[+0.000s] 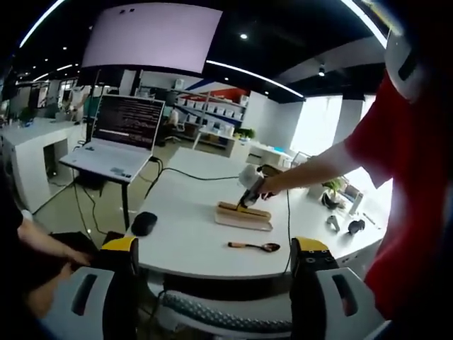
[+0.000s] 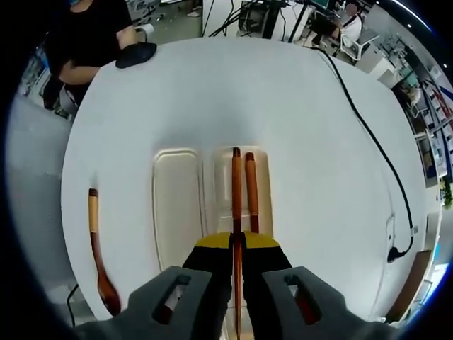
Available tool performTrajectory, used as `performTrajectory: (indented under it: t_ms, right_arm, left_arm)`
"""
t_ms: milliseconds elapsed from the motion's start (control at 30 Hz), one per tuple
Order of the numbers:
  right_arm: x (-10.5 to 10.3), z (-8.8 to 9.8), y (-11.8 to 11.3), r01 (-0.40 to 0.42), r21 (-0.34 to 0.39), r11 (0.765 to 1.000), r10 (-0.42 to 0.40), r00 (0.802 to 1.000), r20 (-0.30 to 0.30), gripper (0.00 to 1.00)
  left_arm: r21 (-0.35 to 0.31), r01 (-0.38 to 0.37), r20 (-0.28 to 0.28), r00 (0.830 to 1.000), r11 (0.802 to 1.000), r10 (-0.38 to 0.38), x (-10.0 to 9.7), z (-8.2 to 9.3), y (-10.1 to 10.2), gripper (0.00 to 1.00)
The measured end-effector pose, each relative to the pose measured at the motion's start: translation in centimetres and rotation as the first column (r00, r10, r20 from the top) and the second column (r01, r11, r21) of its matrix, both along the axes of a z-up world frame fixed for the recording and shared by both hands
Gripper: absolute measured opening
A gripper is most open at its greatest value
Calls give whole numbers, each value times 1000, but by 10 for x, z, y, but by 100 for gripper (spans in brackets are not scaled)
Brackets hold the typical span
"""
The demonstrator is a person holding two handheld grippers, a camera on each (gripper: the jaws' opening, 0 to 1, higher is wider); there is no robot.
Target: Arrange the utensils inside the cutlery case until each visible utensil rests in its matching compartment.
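At lower centre, my right hand-held gripper (image 2: 236, 244) pinches a chopstick (image 2: 236, 185).
I lower it beside its twin (image 2: 250, 191) in the case (image 2: 173, 212); left hand-held gripper (image 1: 212, 256) spread; spoon (image 2: 98, 248) waits on bench (image 2: 233, 92).

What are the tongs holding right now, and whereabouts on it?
Right tongs grip one chopstick partway along its shaft, over the case. Left tongs hold nothing.

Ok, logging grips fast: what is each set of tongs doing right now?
Left tongs: open, holding nothing.
Right tongs: closed on a chopstick over the cutlery case.
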State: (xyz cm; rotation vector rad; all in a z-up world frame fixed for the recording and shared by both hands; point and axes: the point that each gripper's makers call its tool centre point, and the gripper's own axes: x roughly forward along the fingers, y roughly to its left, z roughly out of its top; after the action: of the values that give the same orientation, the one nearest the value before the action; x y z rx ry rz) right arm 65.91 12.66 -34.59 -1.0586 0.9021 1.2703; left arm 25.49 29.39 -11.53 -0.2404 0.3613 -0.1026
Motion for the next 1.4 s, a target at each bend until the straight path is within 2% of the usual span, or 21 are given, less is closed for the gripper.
performTrajectory:
  t_ms: [467,867,967,1067,1267,1400]
  right_arm:
    - [-9,0,-3,0,-7,1000,0,1000,0,1]
    - [-2,-1,0,-8,-4,1000,8,1000,2,1]
    - [3,-6,1,1,0,1000,-1,1000,0,1]
    - [4,-9,1,3,-6,1000,-3,1000,-1,1]
    - [2,-6,1,10,2,1000,-10,1000,7,0]
    - [-1,2,0,30,21,999,-30,999,17,0]
  left_arm:
    - [-3,-8,-8,1000,1000,8,-2,-2,0,91]
    - [8,-6,-7,1000,1000,6,0,0,3,91]
    - [-13,-17,-14,1000,1000,17,-2,-4,4,90]
    - [4,-9,-20,1000,1000,9,-2,-4,3,90]
    - [3,-19,-1,1000,1000,19,-2,3,7,90]
    - [2,-14,-11,1000,1000,14,-6,-3,9,90]
